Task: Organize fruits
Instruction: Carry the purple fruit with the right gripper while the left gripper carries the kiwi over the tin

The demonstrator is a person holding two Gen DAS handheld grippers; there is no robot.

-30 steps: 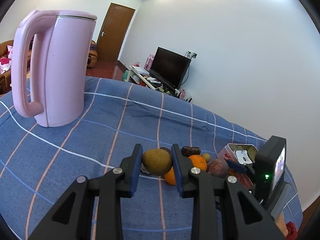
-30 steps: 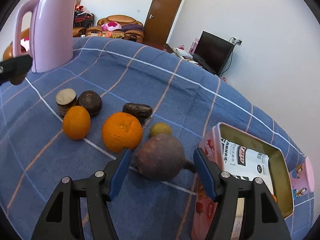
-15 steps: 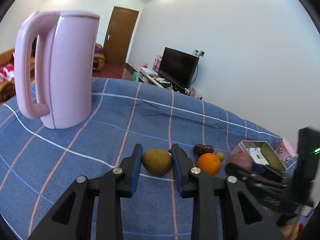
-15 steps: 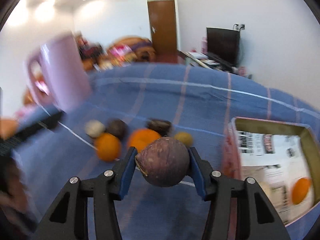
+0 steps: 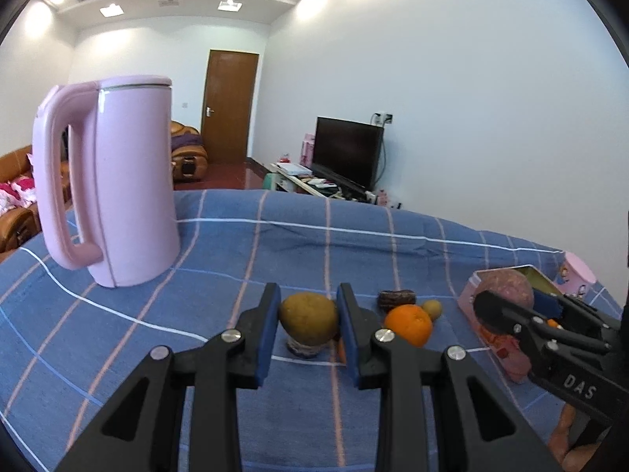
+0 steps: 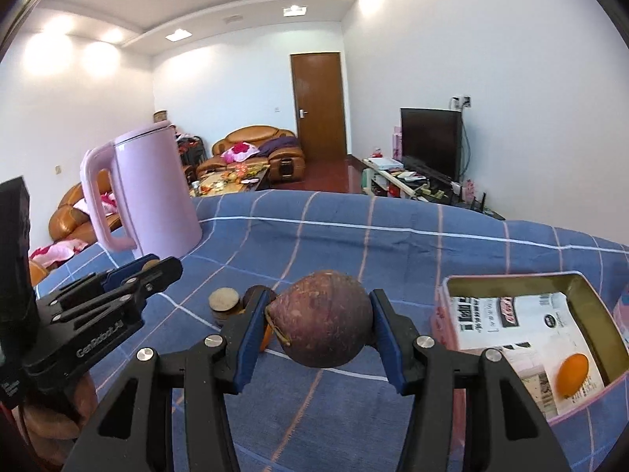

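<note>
Holding a round purple-brown fruit (image 6: pixel 324 320) between the blue pads (image 6: pixel 248 340), right hand-held gripper (image 6: pixel 318 334), jaws having just been closing on it, lifted clear of the blue checked cloth (image 6: pixel 354 244) on the bench. Left hand-held gripper (image 5: pixel 308 326) clamped narrow on a yellow-brown fruit (image 5: pixel 308 318), also raised. Pink tin (image 6: pixel 589 401) near the right edge of the bench, open, already with one small orange fruit (image 6: pixel 573 369) inside on printed paper. More fruit on the cloth between: an orange (image 5: pixel 409 324), a dark oblong piece (image 5: pixel 396 299).

Possible troubles, as judgement only: round smooth fruit held at two small contact places, so could slip or turn out during a fast swing. Could also catch the tin's near wall if carried too low, tipping it. Both grippers close together, so risk of knocking each other.
</note>
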